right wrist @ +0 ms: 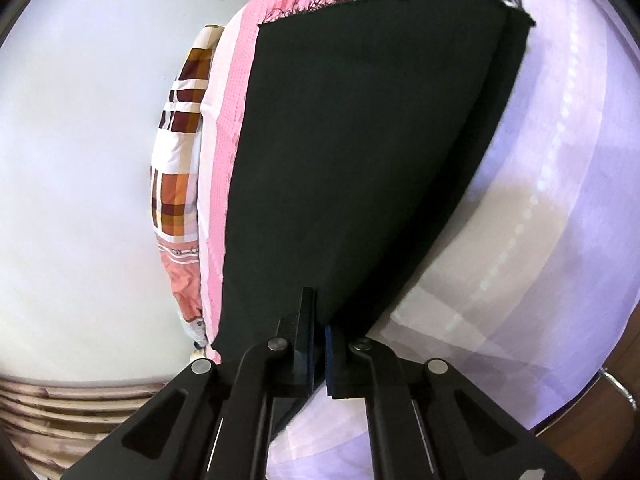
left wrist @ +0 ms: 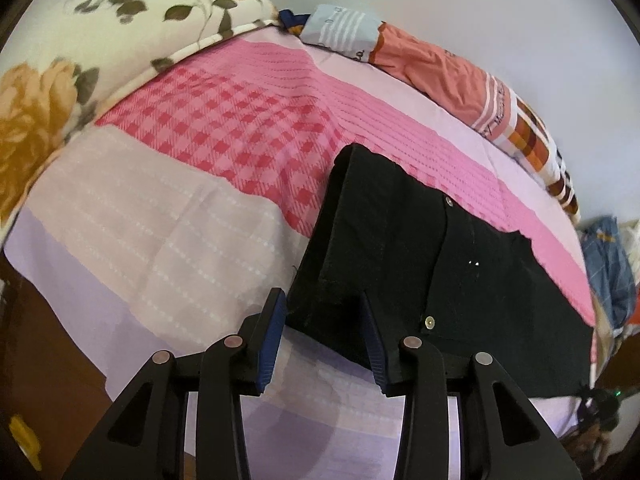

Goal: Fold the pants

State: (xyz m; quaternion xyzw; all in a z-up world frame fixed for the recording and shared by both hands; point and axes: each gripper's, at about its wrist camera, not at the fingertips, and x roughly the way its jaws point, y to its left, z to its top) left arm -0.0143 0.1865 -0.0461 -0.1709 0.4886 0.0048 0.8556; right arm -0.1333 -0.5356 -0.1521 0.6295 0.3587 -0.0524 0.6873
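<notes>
Black pants lie on a pink and lilac bedsheet, with metal studs showing on the waist part. My left gripper is open, its fingers on either side of the pants' near left corner, just above the sheet. In the right wrist view my right gripper is shut on an edge of the black pants, which stretch away from it to a frayed hem at the top.
A floral pillow lies at the bed's far left. A folded orange and checked quilt lies along the far edge by the white wall, also in the right wrist view. Blue clothes sit at the right. A dark wooden bed edge is at lower left.
</notes>
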